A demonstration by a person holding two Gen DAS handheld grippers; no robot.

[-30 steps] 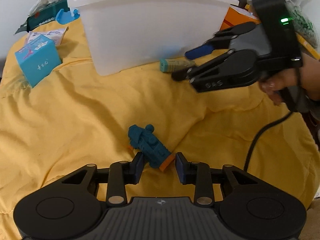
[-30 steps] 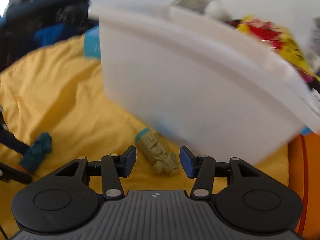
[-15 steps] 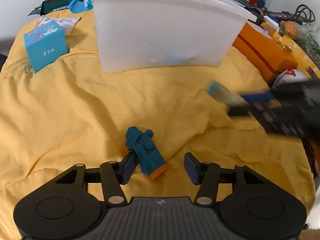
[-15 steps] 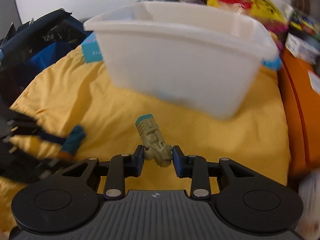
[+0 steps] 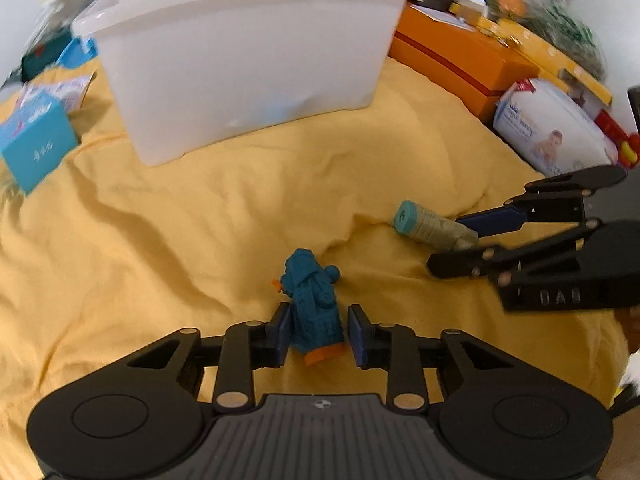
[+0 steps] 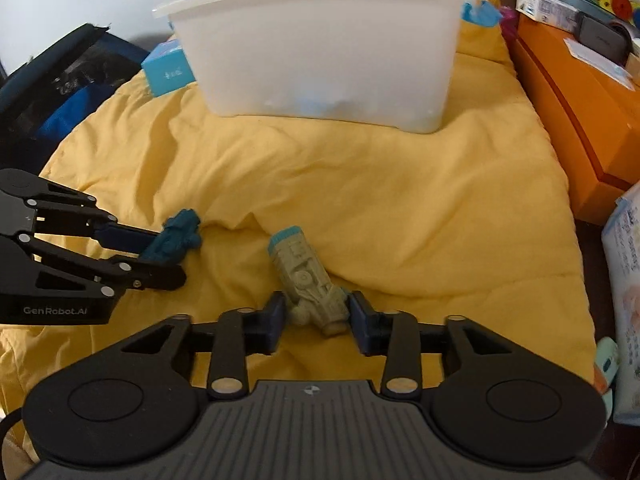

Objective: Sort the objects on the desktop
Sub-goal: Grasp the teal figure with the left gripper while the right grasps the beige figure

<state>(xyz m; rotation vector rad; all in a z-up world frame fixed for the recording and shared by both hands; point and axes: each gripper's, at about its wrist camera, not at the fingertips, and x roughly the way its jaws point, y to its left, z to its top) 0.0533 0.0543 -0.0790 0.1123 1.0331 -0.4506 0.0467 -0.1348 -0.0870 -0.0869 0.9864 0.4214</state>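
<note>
A teal toy vehicle with an orange end [image 5: 314, 306] lies on the yellow cloth [image 5: 200, 220] between the pads of my left gripper [image 5: 319, 334], whose jaws stand slightly apart around it. It also shows in the right wrist view [image 6: 176, 236]. A khaki toy vehicle with a teal cap [image 6: 306, 276] lies between the pads of my right gripper [image 6: 316, 320], which is open around it. It also shows in the left wrist view [image 5: 432, 226]. A white plastic bin [image 5: 248, 52] stands at the back.
A blue carton [image 5: 34, 146] sits left of the bin. An orange box [image 5: 460, 56] and a wipes pack [image 5: 552, 128] line the right side. In the right wrist view, a dark bag [image 6: 56, 92] lies off the cloth at the left.
My right gripper carried the khaki toy back from the bin, set it on the cloth and opened around it. My left gripper moved so the teal toy sits between its pads.
</note>
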